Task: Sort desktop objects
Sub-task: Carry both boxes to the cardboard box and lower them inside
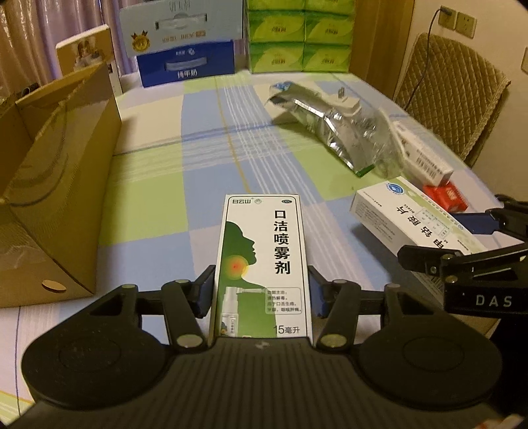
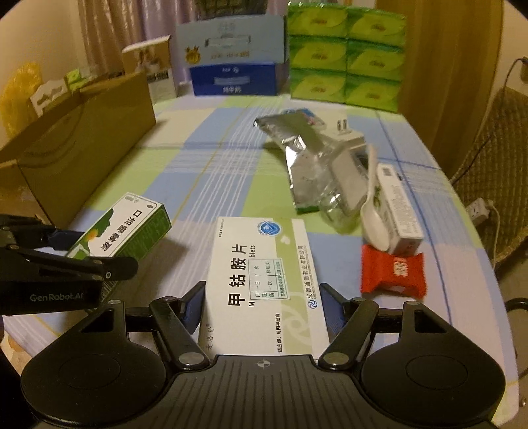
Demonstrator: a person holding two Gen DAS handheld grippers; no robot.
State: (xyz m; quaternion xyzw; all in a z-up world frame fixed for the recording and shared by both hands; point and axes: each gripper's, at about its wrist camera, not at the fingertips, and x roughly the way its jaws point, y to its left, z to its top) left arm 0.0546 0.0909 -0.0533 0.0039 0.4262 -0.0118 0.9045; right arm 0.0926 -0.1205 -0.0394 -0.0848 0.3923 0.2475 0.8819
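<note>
Checked tablecloth [image 1: 148,184]; spray box [image 1: 262,264] and tablet box [image 2: 264,283] seemingly between loose fingers.

Left gripper [image 1: 260,290] clamps green-white spray box [image 1: 262,264] by its long sides, blue pads touching. Cardboard box [image 1: 59,184] left, open top. Right gripper [image 1: 462,237] at right edge over white tablet box [image 1: 406,214] — grip unclear. Foil pouch [image 1: 323,122] farther back on checked tablecloth [image 1: 184,158].

Stacked green tissue packs [image 2: 346,52], blue milk carton [image 2: 234,79], quilted chair [image 1: 452,95], wall socket [image 1: 457,19]
</note>
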